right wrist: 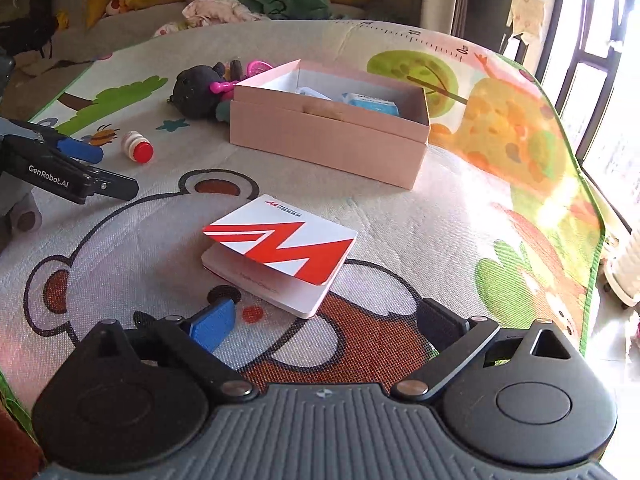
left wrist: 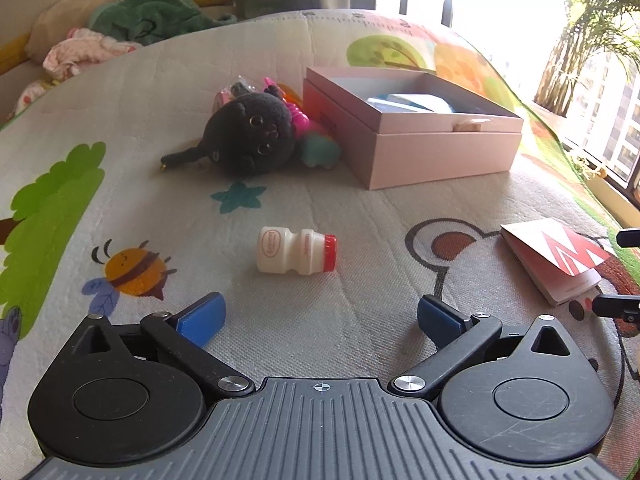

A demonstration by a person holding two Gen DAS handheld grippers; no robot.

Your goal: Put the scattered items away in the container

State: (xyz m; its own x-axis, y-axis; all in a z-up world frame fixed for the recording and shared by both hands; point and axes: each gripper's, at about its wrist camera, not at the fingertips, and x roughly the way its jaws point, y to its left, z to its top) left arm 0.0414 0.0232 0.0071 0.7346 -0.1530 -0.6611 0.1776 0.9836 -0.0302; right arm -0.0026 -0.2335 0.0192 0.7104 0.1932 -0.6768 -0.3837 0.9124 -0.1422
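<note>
Pink cardboard box [right wrist: 328, 140] sits open on a cartoon play mat [left wrist: 360, 208], a black plush toy [left wrist: 250, 136] beside it. The left claw [left wrist: 320, 320], spread wide and empty, faces a toppled white bottle [left wrist: 296, 255]; the right claw [right wrist: 326, 324], also wide, faces a red-and-white booklet [right wrist: 280, 248].

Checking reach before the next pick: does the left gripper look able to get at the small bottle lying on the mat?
Probably yes. The left gripper stands open and empty, with the bottle lying on its side straight ahead on bare mat. Nothing lies between them; the black plush and pink box sit further off.
</note>
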